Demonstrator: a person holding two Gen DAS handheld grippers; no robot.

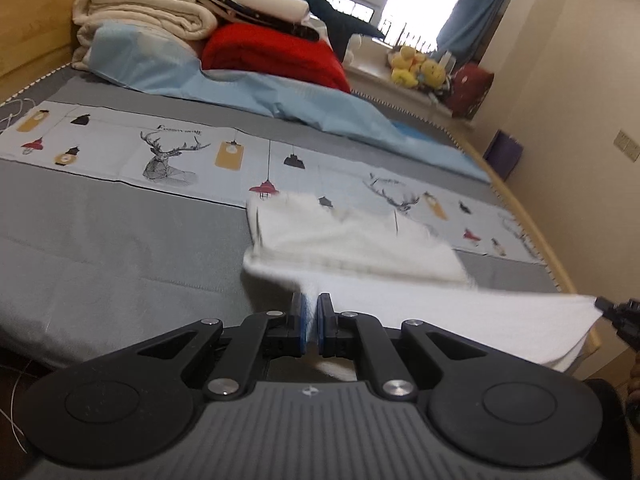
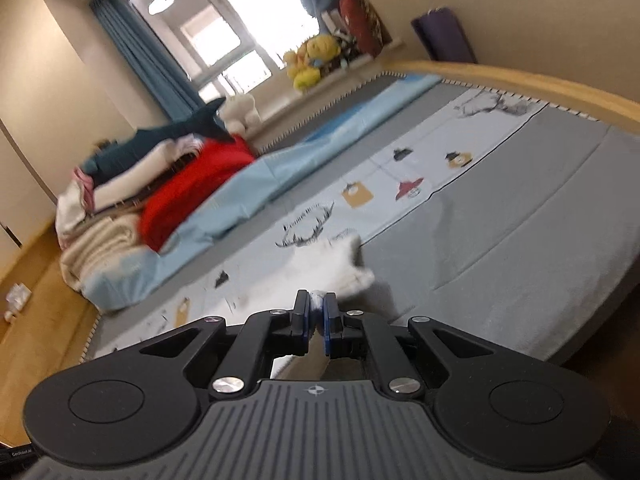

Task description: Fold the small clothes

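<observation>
A small white garment point(image 1: 360, 240) hangs stretched over the grey bed point(image 1: 100, 240), its far part draped onto the printed strip of cloth. My left gripper point(image 1: 311, 304) is shut on its near left edge. The right gripper point(image 1: 604, 306) shows at the right edge of the left wrist view, pinching the garment's other corner. In the right wrist view my right gripper point(image 2: 317, 302) is shut on a bit of the white garment point(image 2: 336, 264), which trails away blurred over the bed point(image 2: 520, 240).
A pile of folded blankets and clothes point(image 1: 192, 12) with a red one point(image 1: 272, 56) lies at the head of the bed on a light blue sheet point(image 1: 240, 88). Plush toys point(image 1: 416, 66) sit on the windowsill. A wooden bed frame point(image 2: 520, 80) rims the mattress.
</observation>
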